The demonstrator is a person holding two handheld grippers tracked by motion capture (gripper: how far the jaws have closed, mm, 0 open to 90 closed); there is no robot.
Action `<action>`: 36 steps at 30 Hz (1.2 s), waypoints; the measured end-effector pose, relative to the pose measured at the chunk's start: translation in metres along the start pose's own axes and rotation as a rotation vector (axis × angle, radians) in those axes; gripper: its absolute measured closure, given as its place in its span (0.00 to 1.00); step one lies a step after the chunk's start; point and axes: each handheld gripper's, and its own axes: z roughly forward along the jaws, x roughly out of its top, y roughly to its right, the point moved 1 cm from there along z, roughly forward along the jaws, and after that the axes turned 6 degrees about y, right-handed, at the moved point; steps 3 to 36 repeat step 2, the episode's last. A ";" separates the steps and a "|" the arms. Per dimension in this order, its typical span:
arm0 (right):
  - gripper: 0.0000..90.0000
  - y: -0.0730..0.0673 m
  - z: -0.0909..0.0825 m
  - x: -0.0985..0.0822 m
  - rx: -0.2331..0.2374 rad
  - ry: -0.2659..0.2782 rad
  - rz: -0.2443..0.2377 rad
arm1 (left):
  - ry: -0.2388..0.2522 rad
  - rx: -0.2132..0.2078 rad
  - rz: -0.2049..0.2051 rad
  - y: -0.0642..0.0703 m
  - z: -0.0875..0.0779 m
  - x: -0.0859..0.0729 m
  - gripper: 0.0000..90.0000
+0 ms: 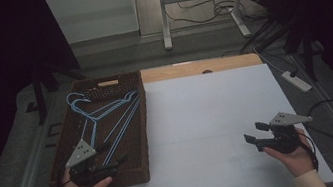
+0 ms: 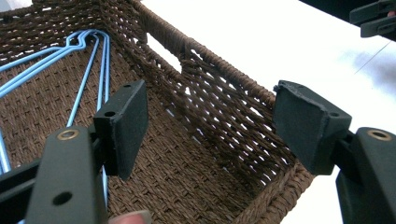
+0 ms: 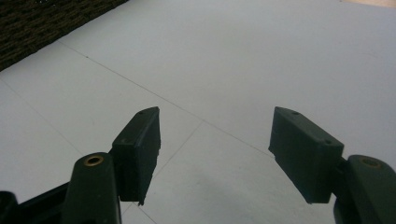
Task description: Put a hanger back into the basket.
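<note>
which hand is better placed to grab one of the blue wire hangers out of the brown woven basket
Left. The left gripper hangs open over the near end of the brown woven basket, close to the blue wire hangers. The right gripper, also open, sits over the bare white table top, well away from the basket.

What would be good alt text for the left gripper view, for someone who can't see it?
The open hand-held gripper hovers over the near end of a brown woven basket, its jaws spread with nothing between them. Blue wire hangers lie on the basket floor to the left; a white tabletop lies beyond the rim.
</note>
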 end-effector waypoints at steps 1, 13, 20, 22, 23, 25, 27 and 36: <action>0.38 0.000 0.000 0.000 0.002 0.001 -0.001 | 0.000 -0.002 0.002 0.000 0.000 0.000 0.31; 0.38 0.000 0.000 0.000 0.004 0.002 -0.005 | 0.000 -0.002 0.002 0.000 0.000 0.000 0.31; 0.38 0.000 0.000 0.000 0.004 0.002 -0.005 | 0.000 -0.002 0.002 0.000 0.000 0.000 0.31; 0.38 0.000 0.000 0.000 0.004 0.002 -0.005 | 0.000 -0.002 0.002 0.000 0.000 0.000 0.31; 0.38 0.000 0.000 0.000 0.004 0.002 -0.005 | 0.000 -0.002 0.002 0.000 0.000 0.000 0.31; 0.38 0.000 0.000 0.000 0.004 0.002 -0.005 | 0.000 -0.002 0.002 0.000 0.000 0.000 0.31; 0.38 0.000 0.000 0.000 0.004 0.002 -0.005 | 0.000 -0.002 0.002 0.000 0.000 0.000 0.31; 0.38 0.000 0.000 0.000 0.004 0.002 -0.005 | 0.000 -0.002 0.002 0.000 0.000 0.000 0.31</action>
